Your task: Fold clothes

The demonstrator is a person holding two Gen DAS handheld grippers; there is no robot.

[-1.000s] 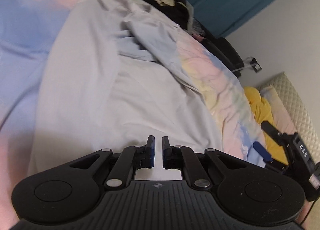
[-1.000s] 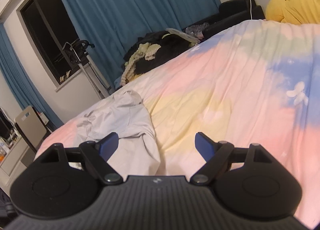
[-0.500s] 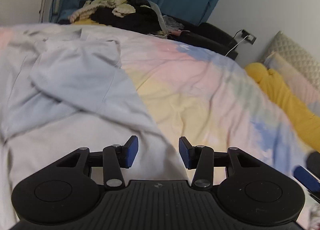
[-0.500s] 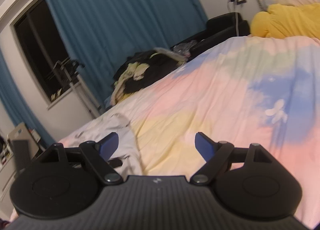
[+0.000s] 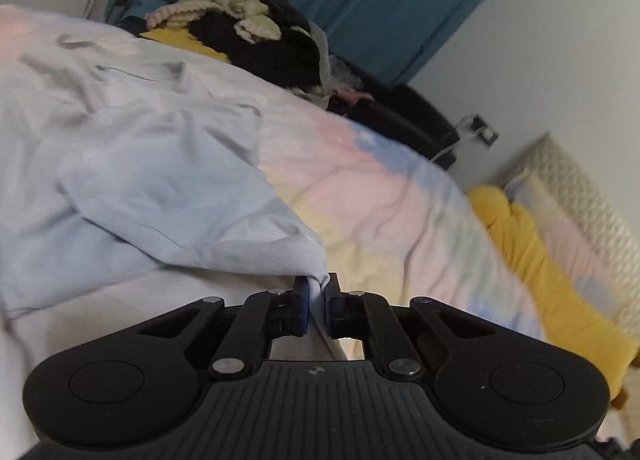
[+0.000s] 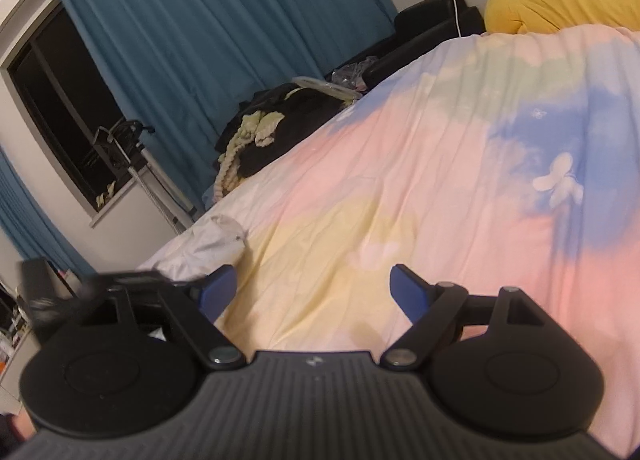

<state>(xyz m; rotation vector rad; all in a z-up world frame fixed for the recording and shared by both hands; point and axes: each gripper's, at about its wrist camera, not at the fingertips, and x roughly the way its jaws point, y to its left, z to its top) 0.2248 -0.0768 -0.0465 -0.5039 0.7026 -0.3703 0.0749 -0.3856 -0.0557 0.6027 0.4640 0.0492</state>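
A pale blue-white garment (image 5: 152, 187) lies crumpled on the pastel bedspread (image 5: 380, 195), filling the left half of the left wrist view. My left gripper (image 5: 317, 290) is shut on a bunched edge of that garment, which rises as a small peak between the blue pads. In the right wrist view only a far corner of the garment (image 6: 208, 244) shows at the left. My right gripper (image 6: 312, 288) is open and empty, above the yellow and pink part of the bedspread (image 6: 440, 199).
A heap of dark clothes with a cream knit (image 5: 240, 31) sits at the far edge of the bed, also visible in the right wrist view (image 6: 272, 131). A yellow cushion (image 5: 552, 284) lies at the right by the headboard. Blue curtains (image 6: 208, 39) hang behind.
My left gripper opened half a second ago and has now closed on the garment's edge. My right gripper stayed open and shifted slightly over the bedspread.
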